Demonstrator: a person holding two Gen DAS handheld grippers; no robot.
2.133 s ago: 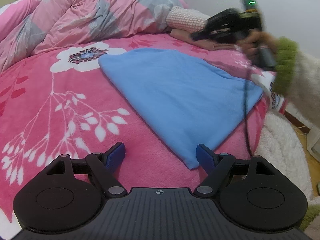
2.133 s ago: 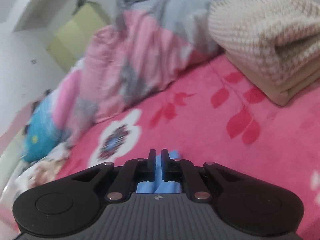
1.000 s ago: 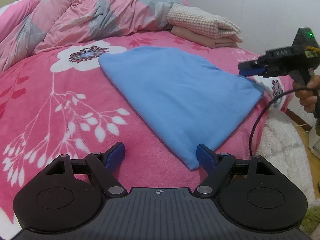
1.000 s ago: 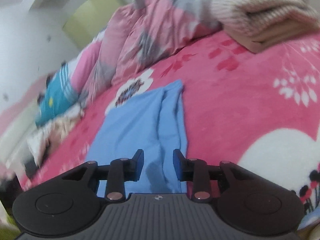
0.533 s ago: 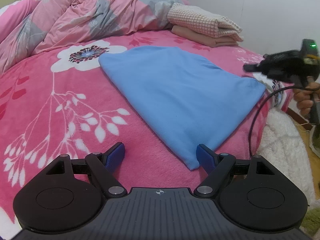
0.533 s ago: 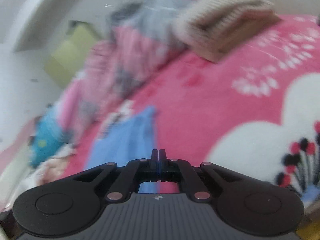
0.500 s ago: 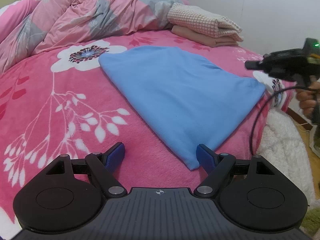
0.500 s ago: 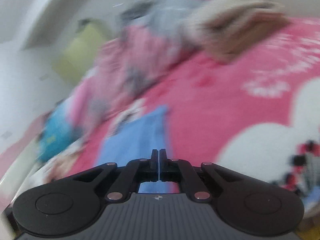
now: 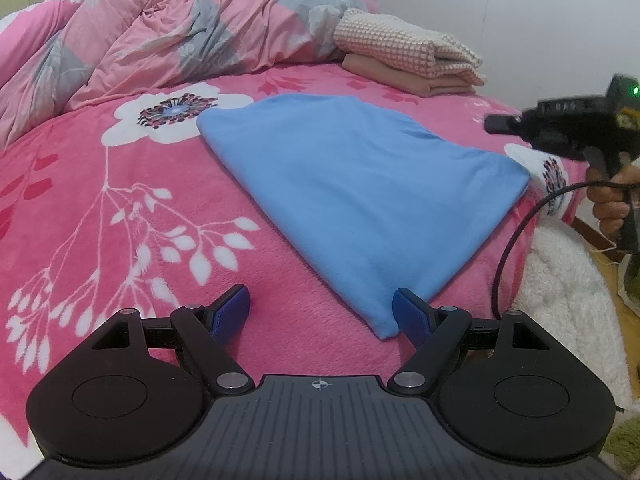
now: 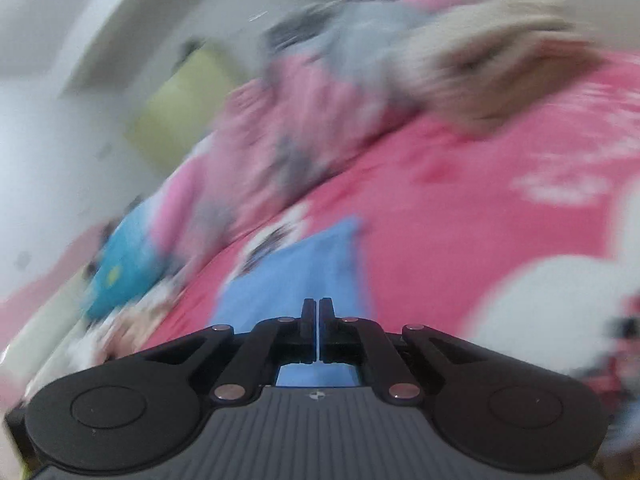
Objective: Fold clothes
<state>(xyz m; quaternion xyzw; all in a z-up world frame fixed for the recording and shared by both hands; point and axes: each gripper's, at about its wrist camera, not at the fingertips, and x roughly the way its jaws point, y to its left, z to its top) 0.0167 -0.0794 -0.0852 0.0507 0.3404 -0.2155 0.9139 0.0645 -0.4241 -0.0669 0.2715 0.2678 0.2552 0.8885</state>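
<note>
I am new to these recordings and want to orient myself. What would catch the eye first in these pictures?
The folded blue garment lies flat in the middle of the pink floral blanket, a plain patch on a busy pattern. Behind it a rumpled pink and grey quilt is heaped, with a stack of folded clothes beside it. The open left gripper frames the garment's near corner.

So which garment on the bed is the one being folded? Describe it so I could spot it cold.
Start at the pink floral blanket covering the bed. In its middle, right ahead of the open left gripper, lies the blue garment, folded flat. It is plain light blue, unlike the checked and peach folded stack by the crumpled quilt.
</note>
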